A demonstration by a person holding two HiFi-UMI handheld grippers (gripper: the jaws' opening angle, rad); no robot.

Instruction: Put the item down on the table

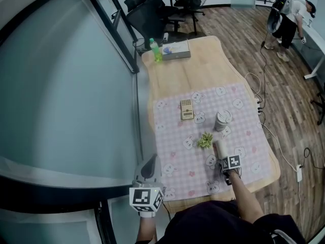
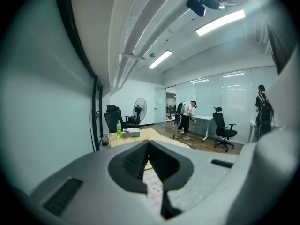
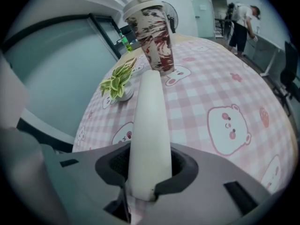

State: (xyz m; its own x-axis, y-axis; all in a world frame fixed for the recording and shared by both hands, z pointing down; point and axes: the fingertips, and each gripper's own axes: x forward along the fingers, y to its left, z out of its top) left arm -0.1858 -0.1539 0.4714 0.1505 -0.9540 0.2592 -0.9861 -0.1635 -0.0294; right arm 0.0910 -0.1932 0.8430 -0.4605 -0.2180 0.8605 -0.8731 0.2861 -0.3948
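- Gripping a white cylinder (image 3: pixel 150 121) between its jaws, your right gripper (image 3: pixel 149 168) is clamped round the near end, and the rest of the cylinder sticks out forward past the jaws.
- From your head view, that gripper (image 1: pixel 224 159) points steeply down over the near right part of the pink checked tablecloth (image 1: pixel 172 136). The cylinder (image 1: pixel 220 148) sits low over the cloth, but you cannot tell whether its far end touches.
- Just beyond the cylinder's tip stands a lidded paper cup (image 3: pixel 152 34) with dark red splashes, upright on the cloth. To the left of the tip is a small green-and-cream plant (image 3: pixel 117 81) in a pale pot. Neither one touches the cylinder.
- Your left gripper (image 2: pixel 149 146) has its jaws brought together at the tips with nothing between them; only a sliver of cloth shows through the gap behind.
- In the head view it (image 1: pixel 148 168) hangs at the near left edge of the wooden table (image 1: pixel 203 65), well apart from the right gripper.
- Further up the cloth lies a beige calculator (image 1: pixel 187 109), left of the cup (image 1: pixel 222 120) and beyond the plant (image 1: pixel 205 140).
- At the table's far end you have a green bottle (image 1: pixel 155 50) just beside a flat grey box (image 1: pixel 176 50), on bare wood.
- Black office chairs (image 1: pixel 152 14) stand past the table, and a person (image 1: pixel 289 19) bends over a desk at the far right.
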